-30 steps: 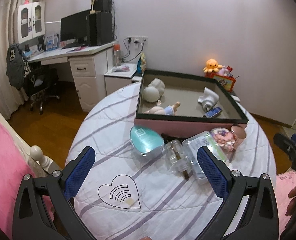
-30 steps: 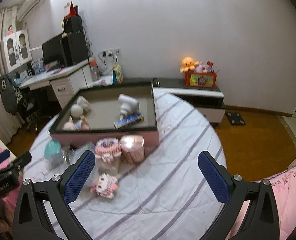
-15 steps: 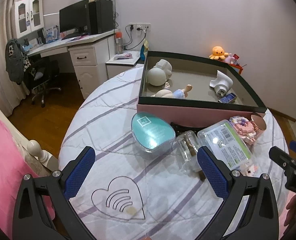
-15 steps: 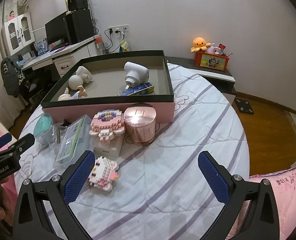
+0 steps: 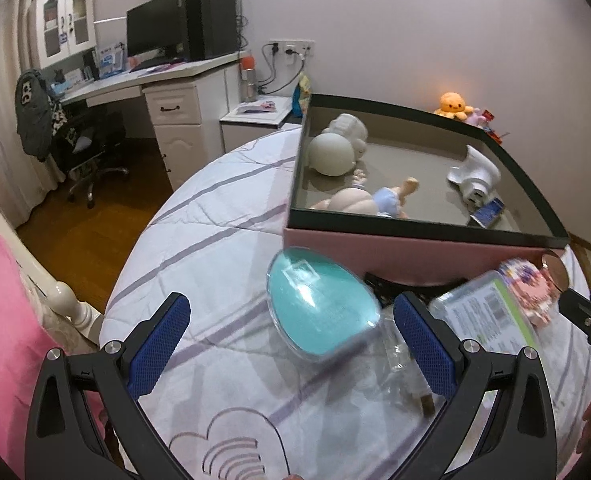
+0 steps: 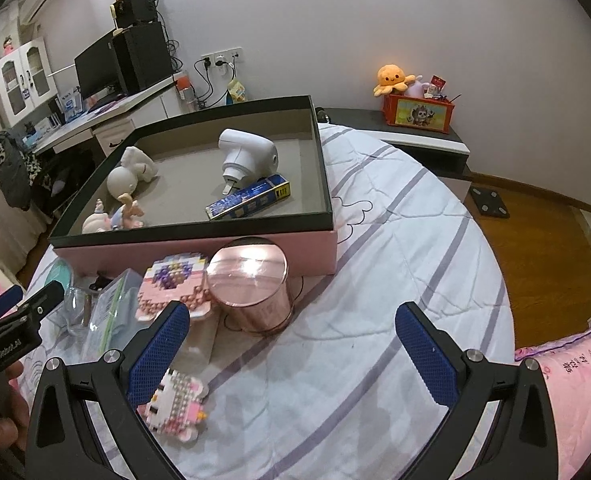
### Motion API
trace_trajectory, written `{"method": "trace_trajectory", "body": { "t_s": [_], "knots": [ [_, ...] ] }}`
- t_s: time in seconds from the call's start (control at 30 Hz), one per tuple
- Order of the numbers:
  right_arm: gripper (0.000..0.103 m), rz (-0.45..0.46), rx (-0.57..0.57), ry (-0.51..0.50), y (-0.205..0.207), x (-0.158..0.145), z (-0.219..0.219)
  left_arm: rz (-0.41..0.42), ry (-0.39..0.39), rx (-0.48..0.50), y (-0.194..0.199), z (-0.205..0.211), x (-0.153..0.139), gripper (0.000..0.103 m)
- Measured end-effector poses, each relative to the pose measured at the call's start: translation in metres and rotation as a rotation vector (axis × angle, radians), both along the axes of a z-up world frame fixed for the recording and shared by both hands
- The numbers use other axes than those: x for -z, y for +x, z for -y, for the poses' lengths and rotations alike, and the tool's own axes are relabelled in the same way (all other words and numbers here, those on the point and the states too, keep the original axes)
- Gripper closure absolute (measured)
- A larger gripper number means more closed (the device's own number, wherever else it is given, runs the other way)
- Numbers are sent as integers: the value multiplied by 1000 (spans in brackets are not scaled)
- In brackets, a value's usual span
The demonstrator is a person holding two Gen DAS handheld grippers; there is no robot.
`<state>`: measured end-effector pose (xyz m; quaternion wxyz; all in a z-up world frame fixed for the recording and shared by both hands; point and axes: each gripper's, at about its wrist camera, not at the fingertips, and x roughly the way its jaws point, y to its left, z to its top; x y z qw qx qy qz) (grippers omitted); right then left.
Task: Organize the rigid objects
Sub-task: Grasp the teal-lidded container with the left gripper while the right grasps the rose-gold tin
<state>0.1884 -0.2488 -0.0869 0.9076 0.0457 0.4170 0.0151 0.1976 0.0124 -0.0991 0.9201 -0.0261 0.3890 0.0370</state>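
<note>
White cloth with lilac stripes covers our round bench (image 5: pixel 215 216), and a bedroom with a computer desk (image 5: pixel 167 80) lies behind it.

Through the left wrist camera we see our left gripper (image 5: pixel 291 332) with its blue fingers (image 5: pixel 159 344) spread wide and nothing between them. Just ahead of them a teal egg-shaped case (image 5: pixel 319 308) lies on the cloth, close to the front wall of the pink box (image 5: pixel 415 252), which stands toward the far edge of the bench. Inside the box lie a pale round-headed figure (image 5: pixel 331 154), a small doll in blue (image 5: pixel 375 200) and a white plug-in device (image 5: pixel 475 172). Beside the right finger sit a clear jar (image 5: pixel 399 344) and a clear green-labelled case (image 5: pixel 491 312), blurred.

Through the right wrist camera our right gripper (image 6: pixel 291 340) is likewise spread wide and holds nothing. A pink-and-white brick-built cat figure (image 6: pixel 175 404) lies on the cloth just beside the left finger, toward the near edge. Farther on, a shiny rose-gold tin (image 6: pixel 251 288) stands close against the box's front wall (image 6: pixel 199 252), with a pink brick-built cake (image 6: pixel 175 284) beside it. In the box we also make out a blue carton (image 6: pixel 251 196) beside the white device (image 6: pixel 243 156). The left gripper (image 6: pixel 11 320) shows at the left edge of the bench.
</note>
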Motion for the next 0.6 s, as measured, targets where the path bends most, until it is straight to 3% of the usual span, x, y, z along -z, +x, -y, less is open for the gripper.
{"method": "trace_trajectory", "body": {
  "t_s": [0.13, 0.23, 0.3, 0.43, 0.53, 0.6],
  "knots": [
    [0, -8, 0, 17, 8, 5, 2, -19, 28, -21, 11, -4, 11, 3],
    [0, -5, 6, 32, 13, 8, 5, -52, 10, -19, 15, -9, 18, 21],
    [2, -8, 2, 47, 16, 11, 7, -83, 7, -3, 17, -9, 24, 40],
    [7, -17, -16, 51, 21, 15, 5, -101, 3, 12, 18, -8, 29, 45],
    [19, -34, -34, 63, 26, 24, 1, -98, 4, 26, 18, -6, 29, 53],
    [35, -52, -50, 69, 29, 31, -3, -97, 0, 40, 19, -6, 29, 66]
  ]
}}
